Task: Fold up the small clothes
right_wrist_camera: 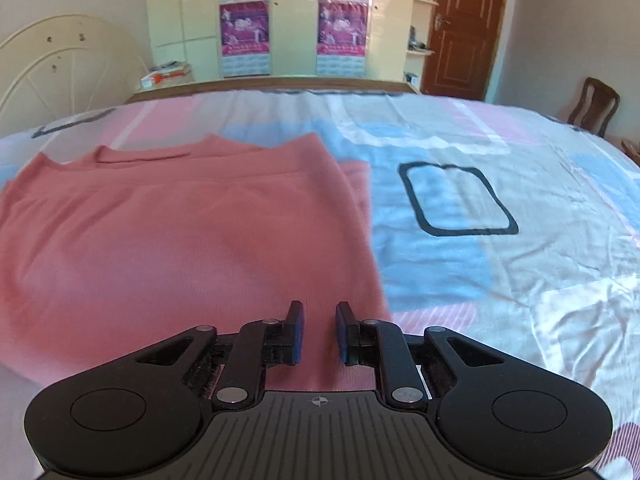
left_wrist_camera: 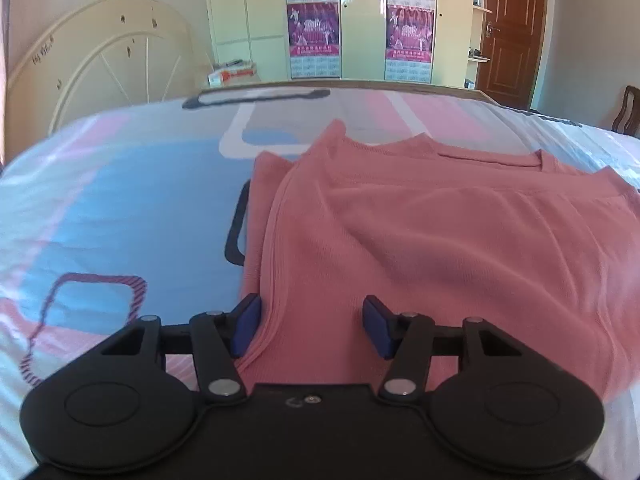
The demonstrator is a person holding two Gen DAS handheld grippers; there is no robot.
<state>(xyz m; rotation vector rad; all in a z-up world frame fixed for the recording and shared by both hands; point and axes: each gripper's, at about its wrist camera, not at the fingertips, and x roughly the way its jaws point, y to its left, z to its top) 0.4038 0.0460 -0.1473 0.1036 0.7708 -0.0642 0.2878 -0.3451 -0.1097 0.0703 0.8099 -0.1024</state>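
A pink knit top (left_wrist_camera: 432, 248) lies flat on the bed, its sides folded inward and its neckline toward the far end; it also shows in the right wrist view (right_wrist_camera: 180, 248). My left gripper (left_wrist_camera: 312, 328) is open, its blue pads (left_wrist_camera: 246, 326) astride the garment's near left edge just above the cloth. My right gripper (right_wrist_camera: 318, 332) is open with a narrow gap, over the garment's near right corner. Neither holds the cloth.
The bed sheet (right_wrist_camera: 500, 272) has blue, pink and white blocks and is wrinkled at the right. A cream headboard (left_wrist_camera: 100, 64) stands at the left, wardrobes with posters (left_wrist_camera: 316, 20) behind, a brown door (right_wrist_camera: 464, 28) and a wooden chair (right_wrist_camera: 594, 106) at right.
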